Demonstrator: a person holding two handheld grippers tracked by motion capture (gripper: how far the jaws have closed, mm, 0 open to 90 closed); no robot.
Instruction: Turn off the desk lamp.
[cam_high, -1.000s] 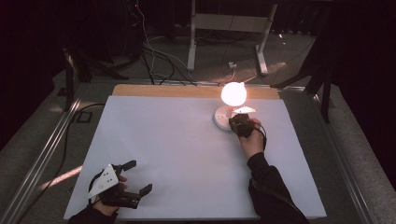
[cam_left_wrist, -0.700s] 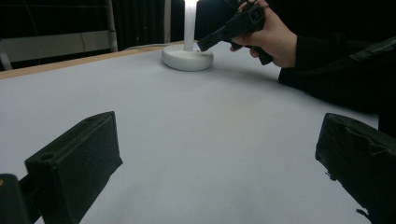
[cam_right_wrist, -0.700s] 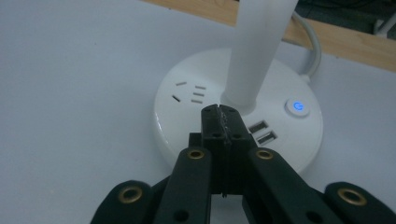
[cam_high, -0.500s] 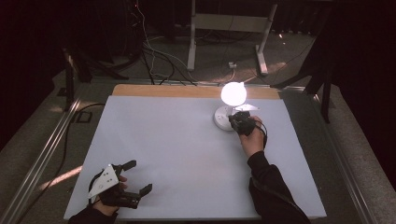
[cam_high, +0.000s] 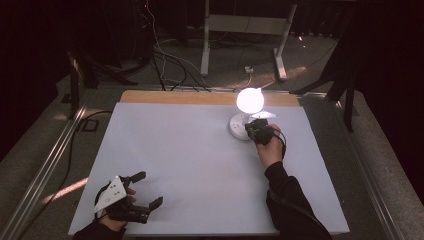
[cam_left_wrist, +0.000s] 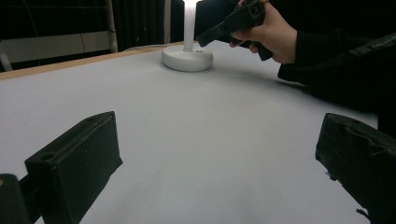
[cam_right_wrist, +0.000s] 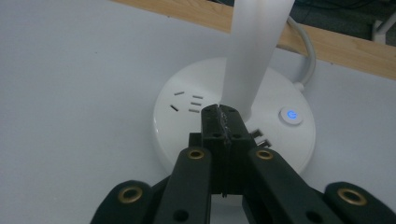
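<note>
The lit desk lamp (cam_high: 246, 116) stands near the tabletop's (cam_high: 190, 155) far edge. The right tongs (cam_right_wrist: 219, 112), pressed together, hover over its round base (cam_right_wrist: 187, 116), beside the stem. The left tongs (cam_high: 145, 190) rest spread at the near-left corner.

No words or numbers can be read anywhere. There is one sign: a small blue glowing power mark on the round button (cam_right_wrist: 290, 115). The button sits on the white base of the lamp (cam_right_wrist: 196, 121). The lamp base also has a few little slots in it, like a plug socket, but no letters are beside them. The table (cam_high: 165, 150) has no writing on it.
</note>
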